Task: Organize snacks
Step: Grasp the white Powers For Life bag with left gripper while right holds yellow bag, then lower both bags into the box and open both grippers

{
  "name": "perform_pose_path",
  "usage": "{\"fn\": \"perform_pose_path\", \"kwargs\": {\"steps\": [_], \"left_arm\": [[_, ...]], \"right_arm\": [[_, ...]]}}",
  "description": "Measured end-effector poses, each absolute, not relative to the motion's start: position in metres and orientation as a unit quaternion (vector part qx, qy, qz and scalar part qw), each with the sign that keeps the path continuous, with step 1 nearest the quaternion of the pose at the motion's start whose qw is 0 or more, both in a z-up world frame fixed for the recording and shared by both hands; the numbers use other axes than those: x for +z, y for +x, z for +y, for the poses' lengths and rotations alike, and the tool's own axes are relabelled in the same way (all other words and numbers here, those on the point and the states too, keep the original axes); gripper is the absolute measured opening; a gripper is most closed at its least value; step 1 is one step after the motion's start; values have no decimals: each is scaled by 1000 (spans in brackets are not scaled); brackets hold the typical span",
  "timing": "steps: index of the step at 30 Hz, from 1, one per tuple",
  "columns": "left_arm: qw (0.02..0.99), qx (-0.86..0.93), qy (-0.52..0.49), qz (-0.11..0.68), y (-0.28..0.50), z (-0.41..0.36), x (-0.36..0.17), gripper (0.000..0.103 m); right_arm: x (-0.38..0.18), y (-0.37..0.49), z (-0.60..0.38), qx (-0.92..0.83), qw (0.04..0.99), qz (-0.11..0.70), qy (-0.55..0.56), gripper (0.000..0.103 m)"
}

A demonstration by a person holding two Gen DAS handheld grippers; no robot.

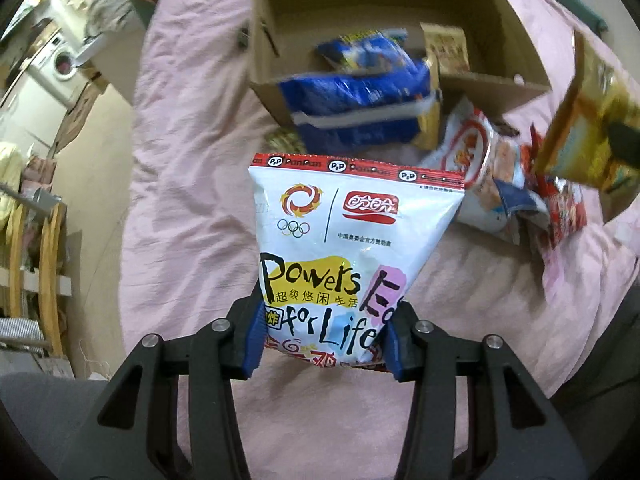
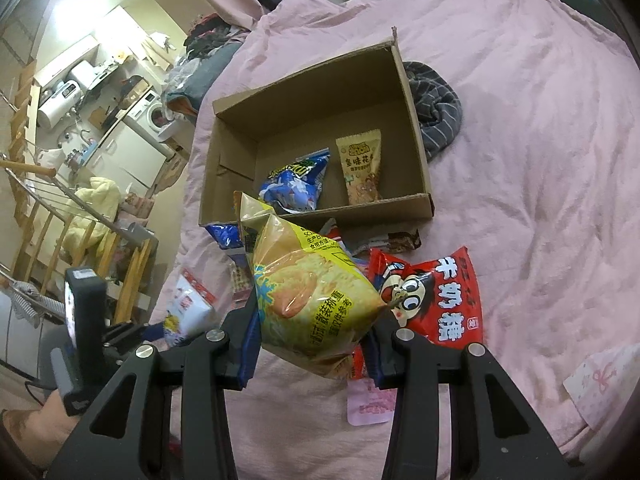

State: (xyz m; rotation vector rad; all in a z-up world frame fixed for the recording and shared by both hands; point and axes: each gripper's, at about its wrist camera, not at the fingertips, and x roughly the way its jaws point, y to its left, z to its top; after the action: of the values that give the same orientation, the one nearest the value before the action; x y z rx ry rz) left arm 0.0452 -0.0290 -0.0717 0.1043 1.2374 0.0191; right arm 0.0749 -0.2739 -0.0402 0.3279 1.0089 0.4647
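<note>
My left gripper [image 1: 322, 338] is shut on a white "Powers for Life" snack bag [image 1: 344, 248] and holds it above the pink bed, short of the cardboard box [image 1: 280, 12]. My right gripper [image 2: 310, 346] is shut on a yellow snack bag [image 2: 308, 292], which also shows in the left wrist view [image 1: 588, 120] at the right. The cardboard box [image 2: 416, 128] holds a blue bag [image 2: 296, 184] and a tan peanut packet [image 2: 362, 168]. A red candy bag [image 2: 436, 296] lies on the bed in front of the box.
A blue bag [image 1: 360, 100] leans at the box's near wall. White and red packets [image 1: 500, 176] lie to its right. A striped grey cloth [image 2: 436, 108] lies beside the box. A pink card [image 2: 370, 404] and a white paper [image 2: 600, 376] lie on the bedspread [image 2: 540, 160]. The floor drops off at left.
</note>
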Motion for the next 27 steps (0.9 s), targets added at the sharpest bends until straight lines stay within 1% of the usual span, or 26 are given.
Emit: {"fn": "perform_pose_path", "kwargs": {"steps": [12,21,24,27], "left_arm": [[862,40,28,504,58,-20,-2,43],[881,38,24,472,86,-13,22,43],[886,34,24,463,98,-12,29,43],[890,32,23,454,111,-10,34,43]], "right_arm": [[-31,73,-276,225,843,459,167,44],[-9,72,-288,218,864,410,195,44],[2,79,-291,206,869,406,194,44],[6,90,-296,208,863,405,218,44]]}}
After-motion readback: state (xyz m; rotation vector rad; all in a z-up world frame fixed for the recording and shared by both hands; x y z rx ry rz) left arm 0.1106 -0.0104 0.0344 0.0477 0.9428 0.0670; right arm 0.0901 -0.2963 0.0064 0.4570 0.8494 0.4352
